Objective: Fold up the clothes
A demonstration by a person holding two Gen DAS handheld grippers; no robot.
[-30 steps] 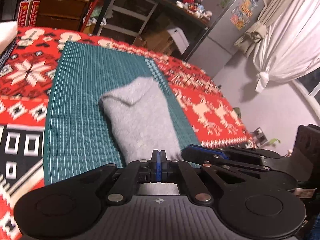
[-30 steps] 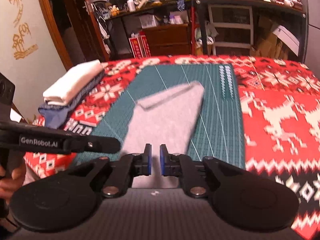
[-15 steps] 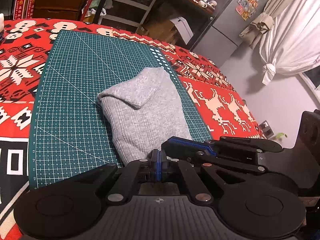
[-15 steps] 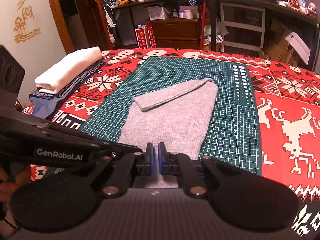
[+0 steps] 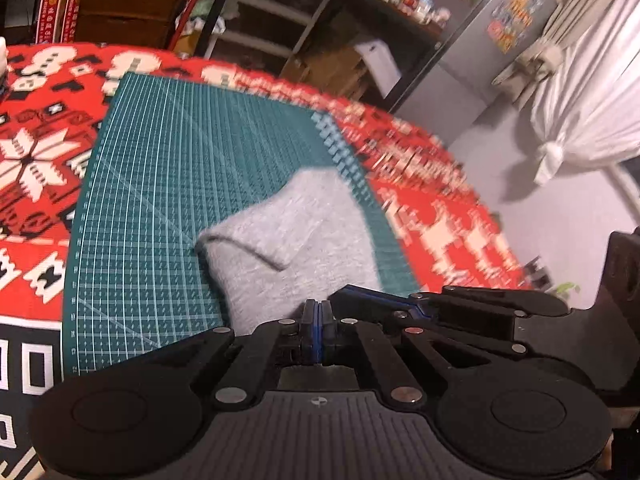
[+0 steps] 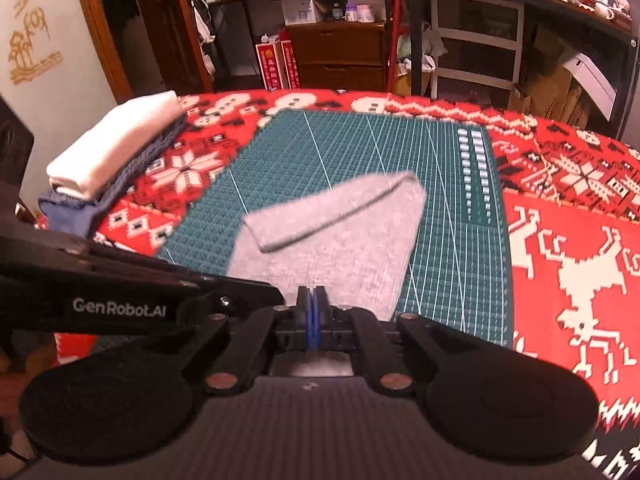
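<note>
A grey knitted garment (image 5: 296,248) (image 6: 332,240) lies folded on a green cutting mat (image 5: 160,200) (image 6: 452,240), its far flap turned over. My left gripper (image 5: 316,308) is shut at the garment's near edge, and the cloth runs in under its fingers. My right gripper (image 6: 311,296) is shut on the same near edge, just to the right of the left one. The near edge itself is hidden behind both grippers. The picture is blurred by motion.
A red patterned cloth (image 6: 580,240) covers the table under the mat. A stack of folded clothes (image 6: 116,148), white on blue, sits at the left back corner. Shelves and drawers (image 6: 340,52) stand behind the table, and a fridge (image 5: 492,40) and white curtain (image 5: 580,112) to the right.
My right gripper's fingers, slightly apart one second ago, have closed on the garment's near edge. Both grippers and the garment are shifting, and the views blur.
</note>
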